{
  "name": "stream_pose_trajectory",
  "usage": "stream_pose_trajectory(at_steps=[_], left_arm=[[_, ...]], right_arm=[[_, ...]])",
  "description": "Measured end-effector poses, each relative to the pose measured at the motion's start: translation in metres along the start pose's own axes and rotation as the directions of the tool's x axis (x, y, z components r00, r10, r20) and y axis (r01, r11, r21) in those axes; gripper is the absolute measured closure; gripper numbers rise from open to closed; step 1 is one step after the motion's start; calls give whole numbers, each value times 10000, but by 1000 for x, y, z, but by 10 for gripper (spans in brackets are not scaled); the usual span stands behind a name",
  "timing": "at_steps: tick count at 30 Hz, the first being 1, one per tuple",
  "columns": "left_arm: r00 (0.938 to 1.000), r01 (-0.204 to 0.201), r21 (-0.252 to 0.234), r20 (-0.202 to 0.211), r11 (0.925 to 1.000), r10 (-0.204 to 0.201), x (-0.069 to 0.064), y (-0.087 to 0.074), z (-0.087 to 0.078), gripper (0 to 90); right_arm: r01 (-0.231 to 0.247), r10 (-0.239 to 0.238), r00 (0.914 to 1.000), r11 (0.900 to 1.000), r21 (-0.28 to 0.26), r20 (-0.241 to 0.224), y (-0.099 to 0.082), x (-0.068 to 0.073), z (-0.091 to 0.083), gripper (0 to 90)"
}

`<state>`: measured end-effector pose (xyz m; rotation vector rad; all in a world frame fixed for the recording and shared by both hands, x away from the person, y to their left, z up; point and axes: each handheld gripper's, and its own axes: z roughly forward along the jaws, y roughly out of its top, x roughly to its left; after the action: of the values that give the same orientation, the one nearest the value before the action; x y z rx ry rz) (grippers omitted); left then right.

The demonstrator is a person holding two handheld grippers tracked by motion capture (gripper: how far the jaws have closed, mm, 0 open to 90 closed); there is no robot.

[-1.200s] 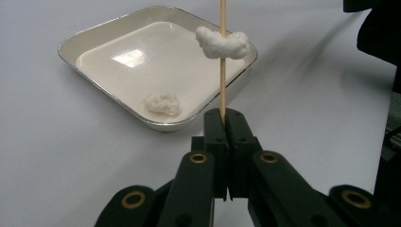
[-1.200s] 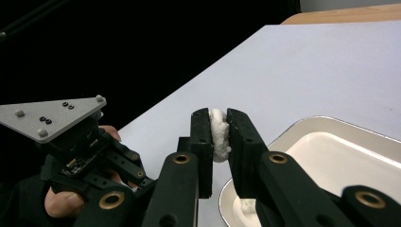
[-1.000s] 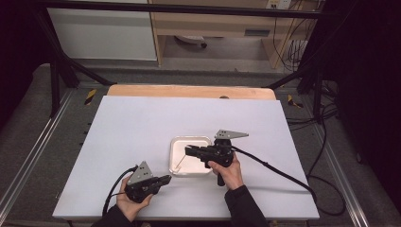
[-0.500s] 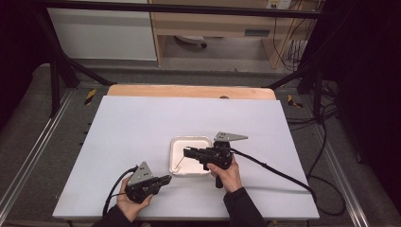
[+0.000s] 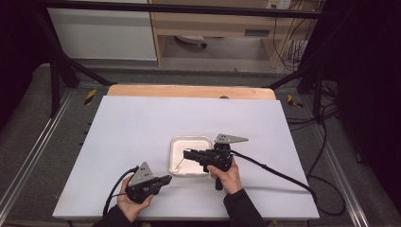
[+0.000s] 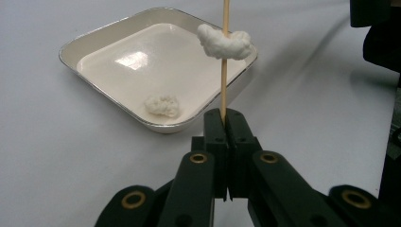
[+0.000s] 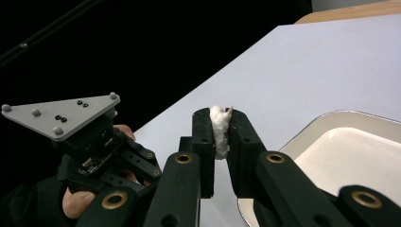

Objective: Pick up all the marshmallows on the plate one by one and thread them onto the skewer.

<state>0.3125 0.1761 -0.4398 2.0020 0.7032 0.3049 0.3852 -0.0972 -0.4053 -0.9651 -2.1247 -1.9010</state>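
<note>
A square white tray (image 5: 190,142) sits on the white bench (image 5: 142,123), toward the person's side of it, and serves as the landmark here.

The left tool (image 6: 226,116) is near the tray's left front corner, in the person's left hand (image 5: 130,203). Its jaws are clenched on the lower end of a thin wooden skewer (image 6: 224,71), which stands upward from the tips. In the left gripper view, a lump of white cotton-like fluff (image 6: 223,41) is threaded on the skewer, partway up, in front of the tray's near rim. A second, smaller fluff lump (image 6: 162,105) lies inside the tray, close to its near wall.

The right tool (image 7: 220,127) is held over the tray's right half by the right hand (image 5: 228,176), its jaws pointing toward the left tool. The jaws are pressed onto a small piece of white fluff (image 7: 219,130), with the tip of something thin and pale poking out at the top of it; whether that is the skewer's point cannot be told. In the right gripper view the tray's rim lies at the lower right, and the left tool with its grey plate is beyond, off the tray's edge.
</note>
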Motion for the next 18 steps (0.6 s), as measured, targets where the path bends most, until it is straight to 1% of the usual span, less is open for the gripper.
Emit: stream_pose_trajectory(at_steps=[7, 11, 18], left_arm=[[10000, -3, -2, 2, 10000, 3, -1, 1, 1, 892], [10000, -39, 64, 10, 10000, 39, -1, 1, 3, 892], [10000, -59, 81, 34, 10000, 59, -2, 1, 3, 892]], right_arm=[[-100, 100, 9999, 9999, -87, -56, -2, -1, 0, 836], [-50, 50, 10000, 9999, -146, -37, -4, -1, 0, 836], [-6, 6, 10000, 10000, -96, -57, -5, 0, 0, 836]])
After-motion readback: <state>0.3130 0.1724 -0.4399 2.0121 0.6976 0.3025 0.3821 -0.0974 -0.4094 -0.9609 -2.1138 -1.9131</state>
